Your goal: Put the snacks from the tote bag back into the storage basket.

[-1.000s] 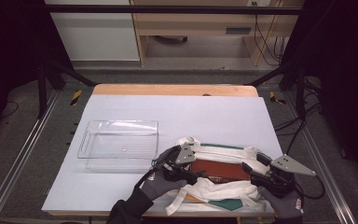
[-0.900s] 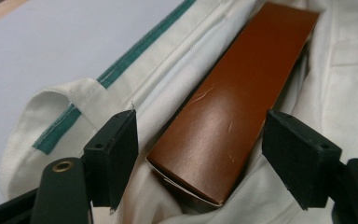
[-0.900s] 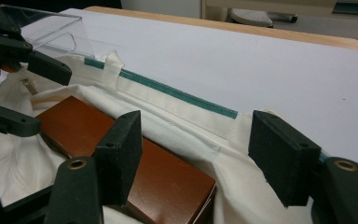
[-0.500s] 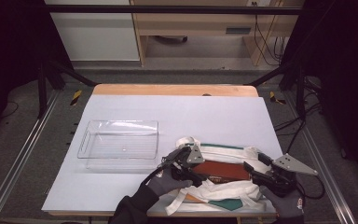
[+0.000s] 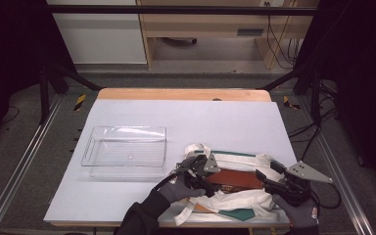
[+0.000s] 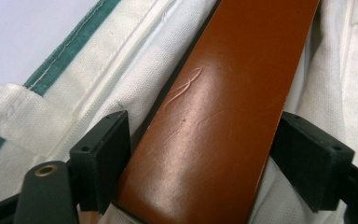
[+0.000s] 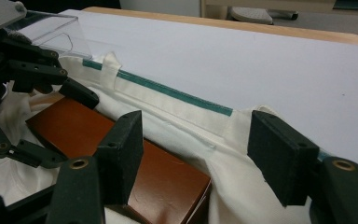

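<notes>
Clear plastic tray (image 5: 125, 152) sitting empty on the white bench (image 5: 186, 117), left of centre, wooden edge (image 5: 183, 94) along the far side, cables (image 5: 274, 39) on the floor beyond

You find no text, label, brand, number or sign to read here. The brown box (image 6: 214, 130) has a plain glossy face, the cream cloth bag (image 7: 177, 107) carries just a green stripe, and the clear plastic tray (image 5: 125, 152) and the white bench (image 5: 200, 122) are unmarked.
</notes>
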